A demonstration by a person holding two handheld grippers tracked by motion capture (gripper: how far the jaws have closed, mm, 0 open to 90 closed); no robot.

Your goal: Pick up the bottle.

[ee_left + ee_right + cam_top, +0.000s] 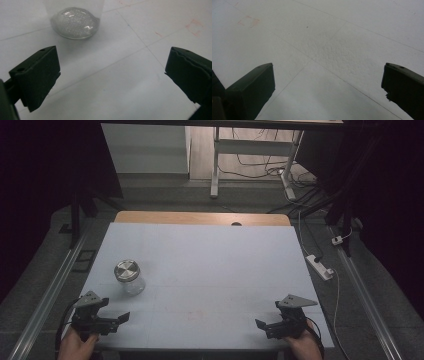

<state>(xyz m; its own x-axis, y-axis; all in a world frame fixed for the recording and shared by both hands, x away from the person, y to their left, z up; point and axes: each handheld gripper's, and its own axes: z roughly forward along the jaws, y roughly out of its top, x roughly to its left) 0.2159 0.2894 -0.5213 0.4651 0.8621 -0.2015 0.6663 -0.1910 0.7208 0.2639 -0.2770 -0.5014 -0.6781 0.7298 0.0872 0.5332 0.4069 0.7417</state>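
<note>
A clear glass jar with a round metal lid stands upright on the left part of the white table. My left gripper rests near the table's front left corner, a short way in front of the jar, and stands open with nothing between its fingers. The left gripper view has the jar's base ahead of the wide-apart jaws. My right gripper sits at the front right, open and empty, pointing left over bare tabletop.
Beyond the white sheet a wooden strip marks the table's far edge. On the floor to the right lie a white power strip and cables. A desk frame stands farther back. Metal rails run along both sides.
</note>
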